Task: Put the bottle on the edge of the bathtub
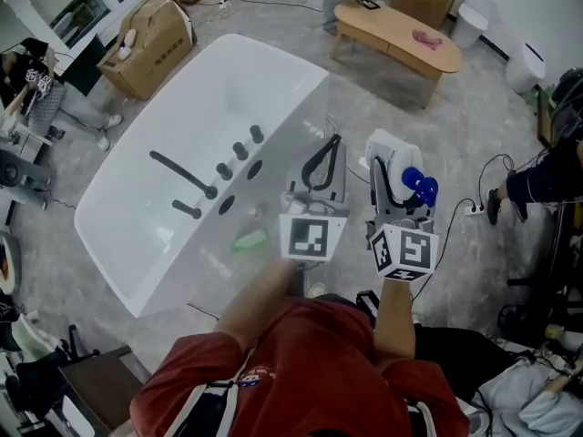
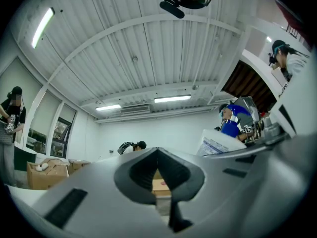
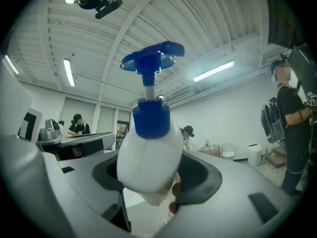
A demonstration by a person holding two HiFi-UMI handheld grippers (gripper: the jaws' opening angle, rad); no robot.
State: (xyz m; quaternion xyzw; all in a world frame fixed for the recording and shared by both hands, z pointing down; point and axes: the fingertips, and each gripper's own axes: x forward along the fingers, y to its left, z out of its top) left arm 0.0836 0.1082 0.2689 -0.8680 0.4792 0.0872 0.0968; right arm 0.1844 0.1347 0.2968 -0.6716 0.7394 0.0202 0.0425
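The white bottle with a blue pump top is clamped in my right gripper, held in the air just right of the bathtub. In the right gripper view the bottle stands upright between the jaws, pump toward the ceiling. My right gripper is shut on its lower body. Beside it, my left gripper hovers over the tub's near right rim, jaws together and holding nothing. The left gripper view shows that gripper pointing up at the ceiling.
Black faucet fittings sit on the tub's floor side, and a green object lies in the tub. A wooden bench and cardboard boxes stand beyond. A power strip and cables lie on the floor at right. People stand around the room.
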